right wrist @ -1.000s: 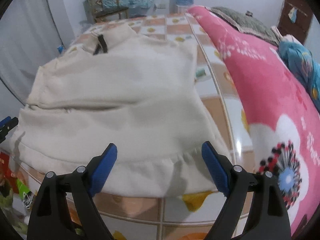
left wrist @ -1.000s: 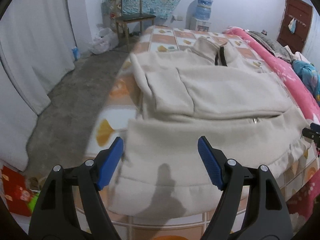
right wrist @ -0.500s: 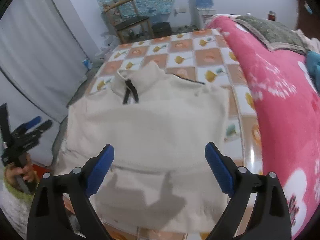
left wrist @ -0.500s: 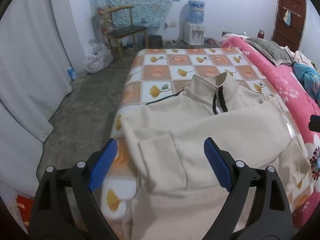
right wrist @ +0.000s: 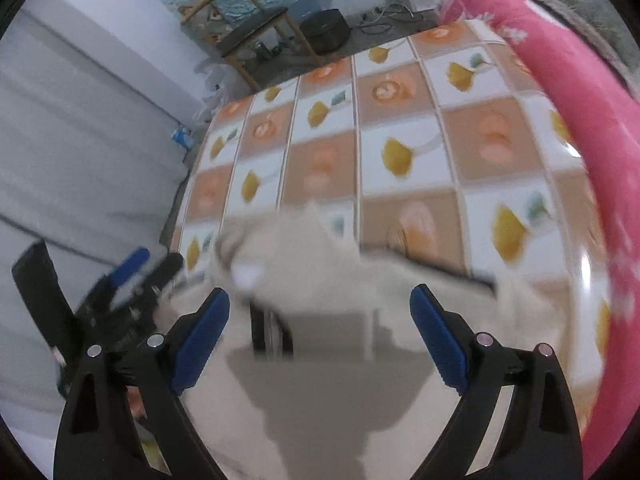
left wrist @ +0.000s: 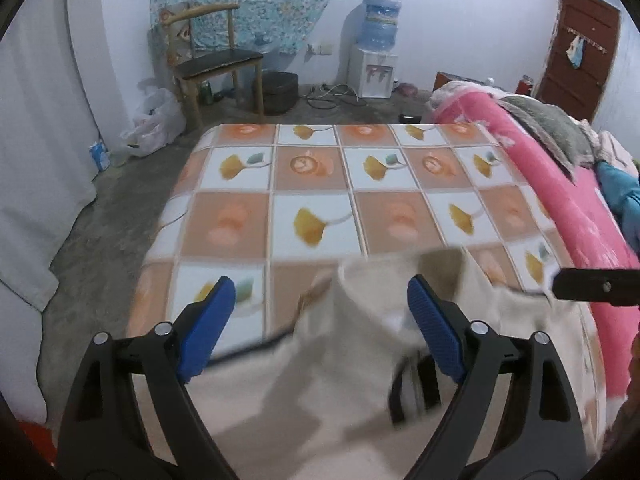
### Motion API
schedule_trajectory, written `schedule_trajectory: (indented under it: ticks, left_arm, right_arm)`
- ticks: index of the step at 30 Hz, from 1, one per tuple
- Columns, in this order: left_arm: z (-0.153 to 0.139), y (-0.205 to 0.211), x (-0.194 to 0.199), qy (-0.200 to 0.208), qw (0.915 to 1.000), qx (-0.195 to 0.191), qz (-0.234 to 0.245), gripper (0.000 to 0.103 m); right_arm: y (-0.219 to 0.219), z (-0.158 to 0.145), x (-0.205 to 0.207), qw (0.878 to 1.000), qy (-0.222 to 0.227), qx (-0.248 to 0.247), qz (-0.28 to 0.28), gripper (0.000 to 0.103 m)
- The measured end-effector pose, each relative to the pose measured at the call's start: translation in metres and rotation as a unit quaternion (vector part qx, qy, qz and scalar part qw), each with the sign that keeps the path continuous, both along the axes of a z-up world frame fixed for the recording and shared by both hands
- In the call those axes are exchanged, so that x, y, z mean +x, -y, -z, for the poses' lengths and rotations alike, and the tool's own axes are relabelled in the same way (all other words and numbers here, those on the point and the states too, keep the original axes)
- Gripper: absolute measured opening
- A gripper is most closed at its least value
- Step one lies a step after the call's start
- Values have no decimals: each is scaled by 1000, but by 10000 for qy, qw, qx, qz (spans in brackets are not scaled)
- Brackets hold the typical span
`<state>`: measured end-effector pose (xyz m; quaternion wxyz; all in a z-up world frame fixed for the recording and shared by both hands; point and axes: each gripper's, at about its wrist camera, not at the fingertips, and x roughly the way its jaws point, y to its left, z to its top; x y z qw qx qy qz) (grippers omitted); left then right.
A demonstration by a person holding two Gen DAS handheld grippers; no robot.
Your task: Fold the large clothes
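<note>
I am holding my left claw [left wrist: 316,320] with its blue pads spread wide apart over the collar end of the cream fleece pullover [left wrist: 320,400], gripping nothing. My right claw [right wrist: 320,320] is hanging just as wide apart and empty above the same garment. The pullover is lying blurred at the near end of the bed, on the orange-and-white checked sheet [left wrist: 312,184], beside the rolled pink blanket [left wrist: 560,200].

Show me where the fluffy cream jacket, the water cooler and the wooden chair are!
cream jacket [left wrist: 320,408]: left wrist view, on its fleece body between the claw fingers.
water cooler [left wrist: 374,74]: left wrist view, on its white cabinet.
wooden chair [left wrist: 218,64]: left wrist view, on its dark seat.
</note>
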<state>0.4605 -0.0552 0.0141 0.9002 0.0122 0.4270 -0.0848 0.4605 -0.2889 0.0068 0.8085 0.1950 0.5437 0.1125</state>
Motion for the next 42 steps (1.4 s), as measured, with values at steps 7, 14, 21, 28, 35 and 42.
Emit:
schedule_trajectory:
  ticks: [7,14,21,28,35,42]
  left_arm:
    - [60,3,55,-883,9961,-3,-8,34]
    - [34,18,15,-256,9976,266,585,4]
    - [-15,19,-61,312,9935,528,955,4]
    - [-14,7,-136,295,9899,511,1287,8]
    - [4,-6,-193,151,9824,339,1829,41]
    - [-49,-25,-180,859,9844,-468,1463,41]
  right_arm:
    - [-27,49,73,9987,-370,-331,-124,58]
    - [-35,43,48,9978,11,-408,-520,15]
    - [-36,-1,-23,9895,729,-847,-918,14]
    - [-41,6,-103,9728,1090,-1452,-1440,17]
    - [-42,45,-151,9533,880,-2184,-1892,46]
    - [-12,-9,-143,9767,1407,-912,-1342,46]
